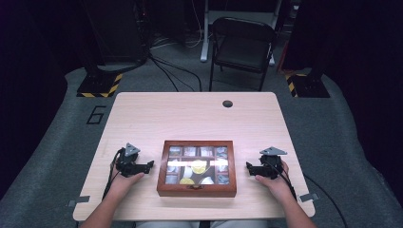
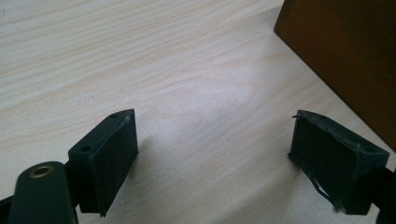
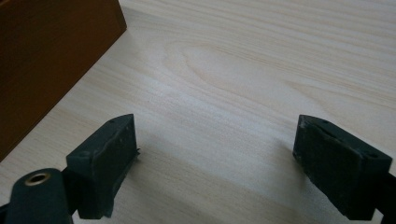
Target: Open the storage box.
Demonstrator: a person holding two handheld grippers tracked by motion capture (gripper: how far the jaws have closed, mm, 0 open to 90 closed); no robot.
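A brown wooden box point(image 1: 196, 168) with a glass lid and small compartments of packets sits near the table's front edge, lid down. My left gripper point(image 1: 149, 165) rests on the table just left of the box, jaws pointing at its side, open with nothing between them. In the left gripper view the gripper point(image 2: 215, 154) has bare wood between its pads and the box wall point(image 2: 345, 56) at the upper right. My right gripper point(image 1: 249, 167) lies just right of the box, also open and empty. The right gripper view shows the gripper point(image 3: 217, 161) over bare table, the box side point(image 3: 46, 60) at upper left.
The light wooden table point(image 1: 199, 114) has a round cable hole point(image 1: 227, 103) at its back edge. A black folding chair point(image 1: 242, 45) stands behind the table. Cables and two stand bases with yellow-black tape lie on the grey floor beyond.
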